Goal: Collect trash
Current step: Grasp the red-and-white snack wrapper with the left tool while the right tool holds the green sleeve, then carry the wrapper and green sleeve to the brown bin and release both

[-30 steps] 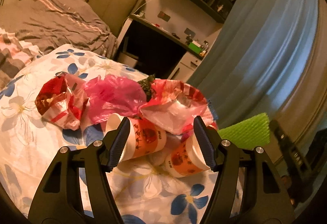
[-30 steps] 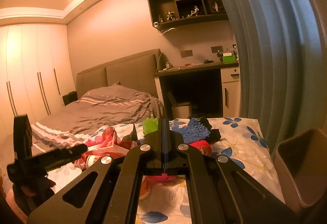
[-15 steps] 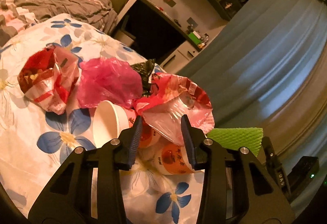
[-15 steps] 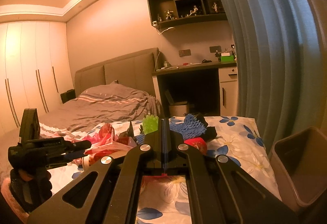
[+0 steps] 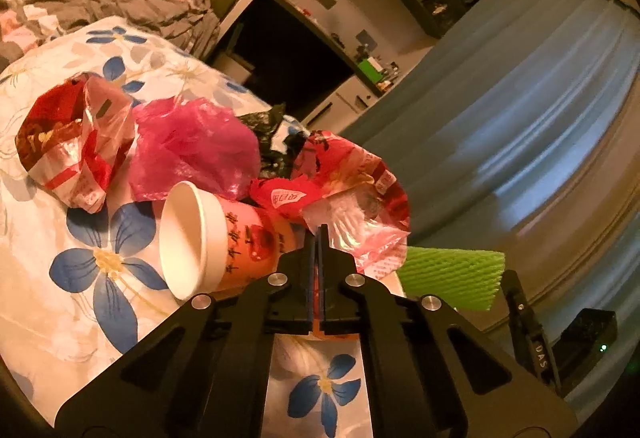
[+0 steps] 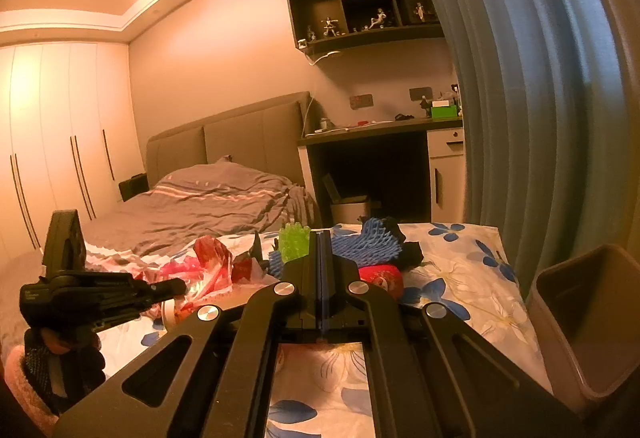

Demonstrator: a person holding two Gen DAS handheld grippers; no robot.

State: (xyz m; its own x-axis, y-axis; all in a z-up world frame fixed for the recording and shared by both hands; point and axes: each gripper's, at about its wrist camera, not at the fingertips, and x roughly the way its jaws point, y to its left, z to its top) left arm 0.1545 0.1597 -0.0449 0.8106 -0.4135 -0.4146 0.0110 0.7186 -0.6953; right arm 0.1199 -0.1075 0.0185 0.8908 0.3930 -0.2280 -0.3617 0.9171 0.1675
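Observation:
Trash lies heaped on a flowered cloth (image 5: 80, 278): a tipped paper cup (image 5: 224, 238), a pink bag (image 5: 192, 150), a red-and-white bag (image 5: 68, 142), a black bag (image 5: 272, 134), a green foam net (image 5: 452, 278) and a red-and-clear plastic bag (image 5: 360, 190). My left gripper (image 5: 318, 232) is shut, its tips pinching the near edge of the red-and-clear bag, right beside the cup. In the right wrist view my right gripper (image 6: 322, 238) is shut and empty over the cloth, short of the green net (image 6: 294, 246) and a blue foam net (image 6: 372, 242). There the left gripper (image 6: 176, 284) reaches into the heap.
A brown bin (image 6: 580, 318) stands at the cloth's right edge, by the blue curtain (image 6: 540, 118). A bed with grey bedding (image 6: 208, 202) lies behind the heap, with a desk (image 6: 380, 130) beyond. A gloved hand in a pink sleeve (image 6: 24, 378) holds the left gripper.
The left jaws went from wide apart to fully shut on the edge of the red-and-clear bag, and the gripper rolled a little. The right gripper has kept still.

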